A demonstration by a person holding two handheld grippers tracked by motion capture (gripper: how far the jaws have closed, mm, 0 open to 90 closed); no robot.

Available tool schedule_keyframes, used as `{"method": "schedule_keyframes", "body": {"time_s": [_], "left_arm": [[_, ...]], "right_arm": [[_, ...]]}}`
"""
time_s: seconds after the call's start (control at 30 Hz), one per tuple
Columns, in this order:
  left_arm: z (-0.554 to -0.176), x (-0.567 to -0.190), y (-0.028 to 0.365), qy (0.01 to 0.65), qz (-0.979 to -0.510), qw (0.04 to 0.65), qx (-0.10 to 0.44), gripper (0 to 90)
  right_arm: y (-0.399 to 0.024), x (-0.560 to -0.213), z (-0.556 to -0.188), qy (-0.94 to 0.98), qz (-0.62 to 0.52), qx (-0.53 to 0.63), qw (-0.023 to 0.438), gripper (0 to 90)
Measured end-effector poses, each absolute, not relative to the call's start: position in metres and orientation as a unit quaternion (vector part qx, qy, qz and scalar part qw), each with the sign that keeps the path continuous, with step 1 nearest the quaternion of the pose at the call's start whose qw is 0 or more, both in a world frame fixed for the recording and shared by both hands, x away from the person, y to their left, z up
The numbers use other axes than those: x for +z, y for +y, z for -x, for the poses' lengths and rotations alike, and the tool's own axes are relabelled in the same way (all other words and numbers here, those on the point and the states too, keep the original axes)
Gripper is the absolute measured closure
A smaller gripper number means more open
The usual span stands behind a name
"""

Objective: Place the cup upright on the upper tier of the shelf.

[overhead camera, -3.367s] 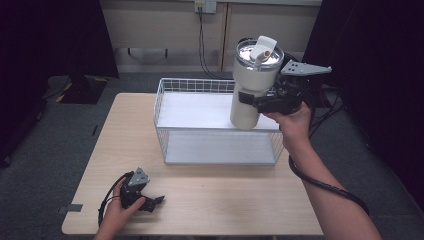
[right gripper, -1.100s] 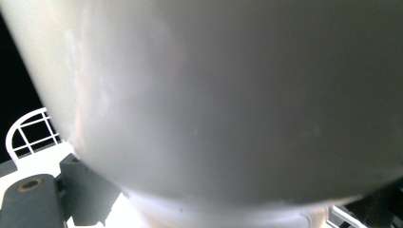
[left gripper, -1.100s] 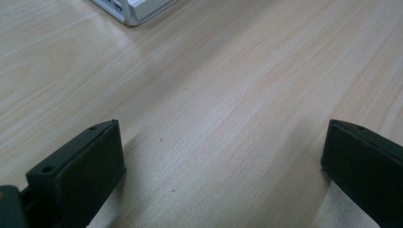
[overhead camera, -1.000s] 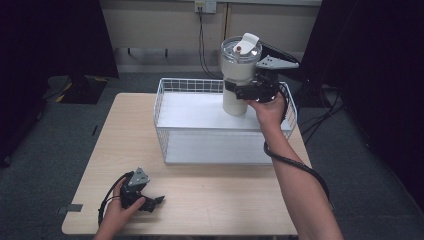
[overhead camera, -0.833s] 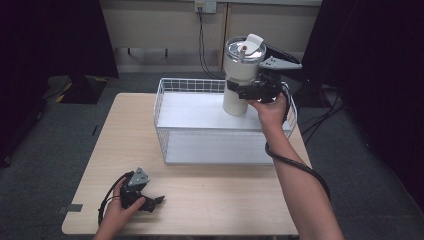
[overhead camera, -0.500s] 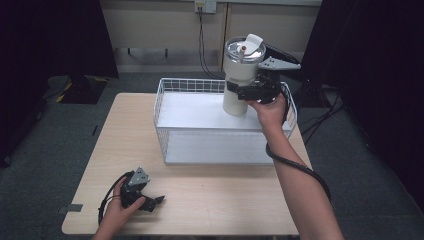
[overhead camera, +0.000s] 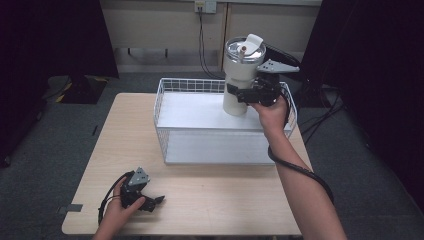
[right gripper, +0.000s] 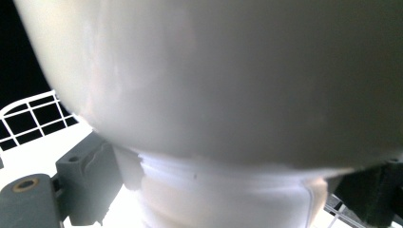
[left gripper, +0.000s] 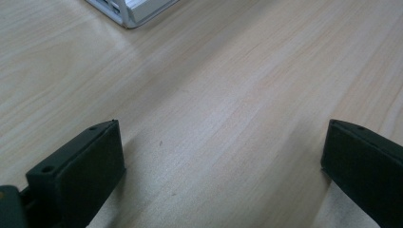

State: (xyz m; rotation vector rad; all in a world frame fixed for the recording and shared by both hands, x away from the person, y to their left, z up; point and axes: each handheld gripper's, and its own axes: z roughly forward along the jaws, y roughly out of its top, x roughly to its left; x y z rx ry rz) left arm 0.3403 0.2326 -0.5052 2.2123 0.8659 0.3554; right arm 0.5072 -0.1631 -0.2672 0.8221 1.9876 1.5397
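Note:
A tall white tumbler (overhead camera: 241, 75) with a clear lid stands upright in the white wire basket (overhead camera: 170, 107), near its back right corner. My right gripper (overhead camera: 239, 94) is shut on the tumbler's narrow lower part. In the right gripper view the tumbler (right gripper: 228, 76) looms close, its base clamped between the jaws. My left gripper (overhead camera: 155, 202) rests on the wooden table (overhead camera: 210, 195) near the front left corner. In the left gripper view it (left gripper: 221, 175) stands open over bare wood (left gripper: 214, 95).
The basket takes up the back middle of the table; its corner (left gripper: 128, 12) shows in the left gripper view. A cable (overhead camera: 300, 170) trails from the right gripper along the forearm. Dark curtains and floor surround the table.
The right gripper has carried the tumbler left and down into the basket's back right corner since the earliest frame; over the last second it barely moves. The left gripper stays still.

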Motion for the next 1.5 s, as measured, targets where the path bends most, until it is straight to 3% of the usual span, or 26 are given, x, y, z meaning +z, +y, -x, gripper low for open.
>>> {"method": "schedule_keyframes", "body": {"time_s": [0.1, 0.23, 0.57, 1.5], "left_arm": [[-0.34, -0.505, 0.233, 0.338, -0.858, 0.362, 0.137, 0.0], [-0.341, -0.505, 0.233, 0.336, -0.859, 0.361, 0.138, 0.0], [-0.34, -0.505, 0.233, 0.339, -0.857, 0.362, 0.138, 0.0], [-0.339, -0.505, 0.233, 0.341, -0.857, 0.361, 0.141, 0.0]], "right_arm": [[-0.164, -0.269, -0.505, 0.726, -0.304, 0.565, 0.248, 9.1], [-0.169, -0.275, -0.505, 0.724, -0.327, 0.569, 0.212, 8.6], [-0.178, -0.287, -0.491, 0.766, -0.316, 0.511, 0.227, 10.2], [-0.195, -0.286, -0.437, 0.778, -0.273, 0.529, 0.198, 10.1]]}}
